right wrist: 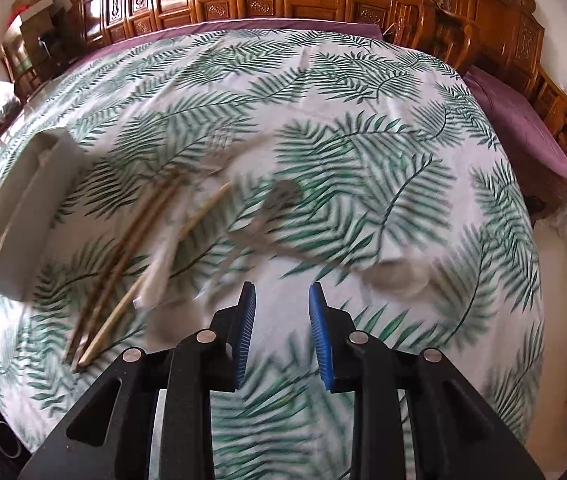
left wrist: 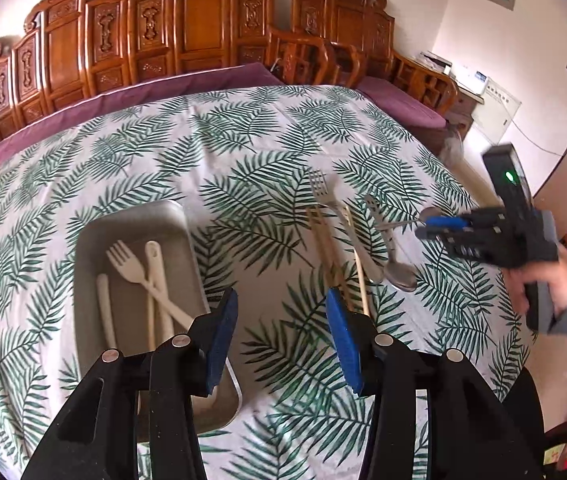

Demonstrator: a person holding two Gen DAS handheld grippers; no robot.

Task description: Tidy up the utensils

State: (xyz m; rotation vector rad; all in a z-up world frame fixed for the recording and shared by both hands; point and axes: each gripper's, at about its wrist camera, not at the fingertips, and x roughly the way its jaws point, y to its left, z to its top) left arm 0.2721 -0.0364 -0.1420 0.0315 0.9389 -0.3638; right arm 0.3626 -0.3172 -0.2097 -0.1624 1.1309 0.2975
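Left gripper (left wrist: 282, 312) nearest the lens, jaws spread wide with nothing between them, held above the leaf-print tablecloth (left wrist: 243, 148). Its left blue pad sits over the right rim of the grey tray (left wrist: 91, 240); the right pad overlaps the near ends of the wooden chopsticks (left wrist: 325, 244). Inside the tray: a cream plastic fork (left wrist: 123, 258) crossed by a cream plastic spoon (left wrist: 157, 276), plus another cream handle (left wrist: 104, 304) lying beside them at the left. To the right of the tray, loose on the cloth, a cluster: chopsticks, a metal fork (left wrist: 317, 184) pointing away, a metal spoon (left wrist: 401, 272) with its bowl toward the camera, and more metal pieces too tangled to sort out. Right gripper (left wrist: 429, 226) comes in from the right edge, gripped by the person's hand (left wrist: 539, 288), its blue tips right at the far side of that cluster; from this side, contact cannot be told. Right wrist view, heavily motion-blurred: right gripper (right wrist: 282, 292) with jaws parted and the gap bare, over the cloth; chopsticks (right wrist: 131, 248) and blurred metal utensils just ahead and left, tray (right wrist: 27, 208) farther left. Beyond the table, a purple cushion (left wrist: 143, 92) on a carved wooden bench (left wrist: 163, 32).
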